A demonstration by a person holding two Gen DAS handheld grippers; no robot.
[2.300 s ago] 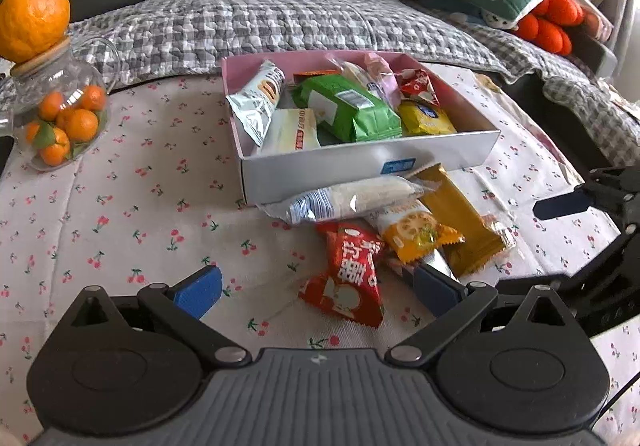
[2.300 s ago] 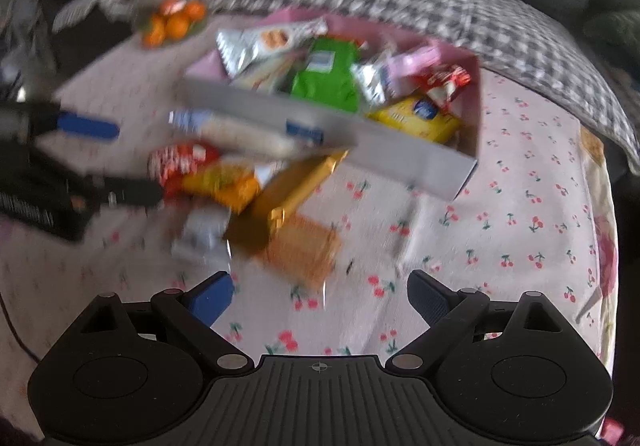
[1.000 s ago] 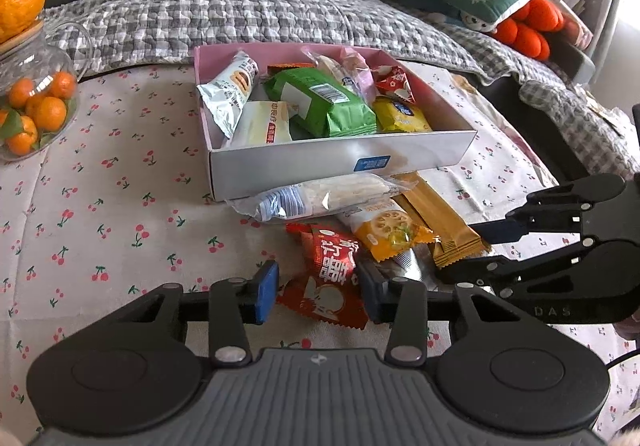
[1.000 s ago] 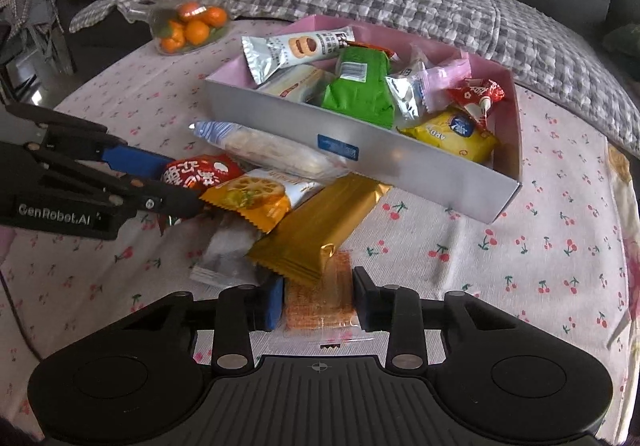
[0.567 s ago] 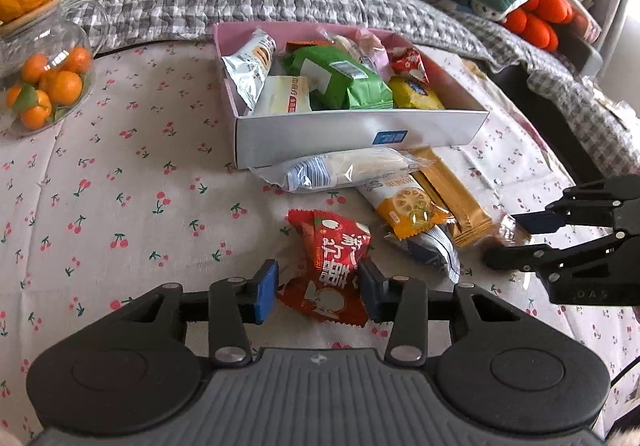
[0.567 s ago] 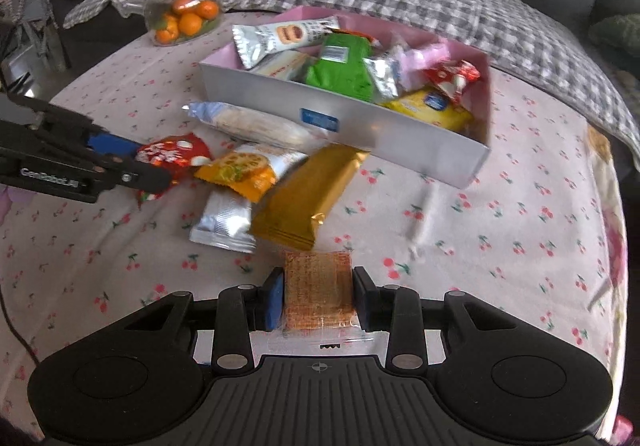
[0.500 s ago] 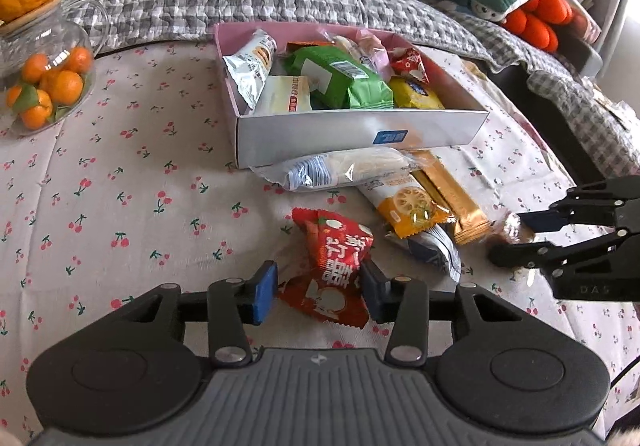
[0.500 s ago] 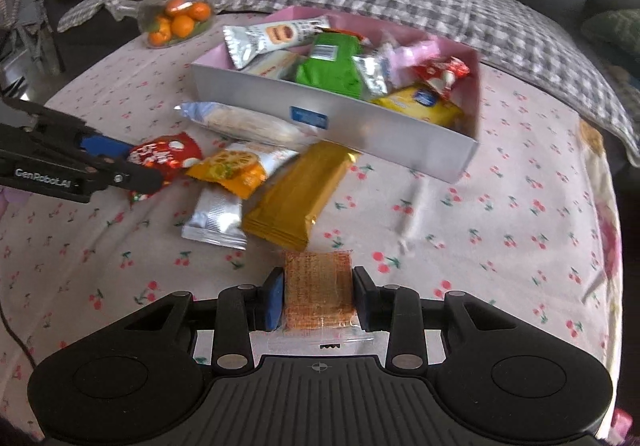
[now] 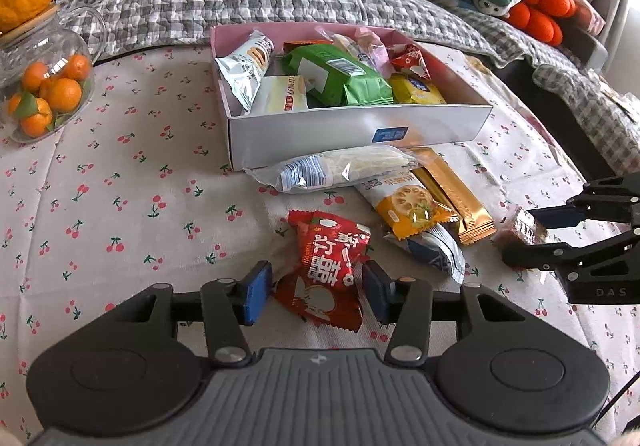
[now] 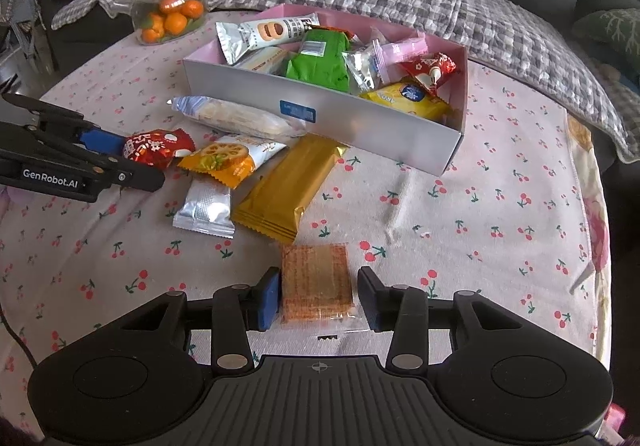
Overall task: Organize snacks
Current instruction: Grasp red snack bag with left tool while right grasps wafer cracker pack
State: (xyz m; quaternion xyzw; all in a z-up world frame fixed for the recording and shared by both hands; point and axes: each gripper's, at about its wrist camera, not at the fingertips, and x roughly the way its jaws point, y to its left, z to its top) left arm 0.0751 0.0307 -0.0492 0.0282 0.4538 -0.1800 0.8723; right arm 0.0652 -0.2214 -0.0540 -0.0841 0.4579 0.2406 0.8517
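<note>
- The red snack packet [image 9: 324, 270] is clasped by the left gripper [image 9: 316, 292] on the counter [image 9: 120, 205];
- the right gripper [image 10: 318, 300] has just been opening; the cracker packet [image 10: 316, 282] lies loose between its jaws, near the snack box [image 10: 360, 121].

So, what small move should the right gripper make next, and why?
Probably close on the cracker packet and lift it toward the box: the right gripper's jaws have just been opening, and the packet lies loose between them.

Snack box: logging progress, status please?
Left gripper pinching red packet. Right gripper jaws just opening, wafer pack loose between them. Snack box part-filled; five packets outside it. Nothing in the way.
</note>
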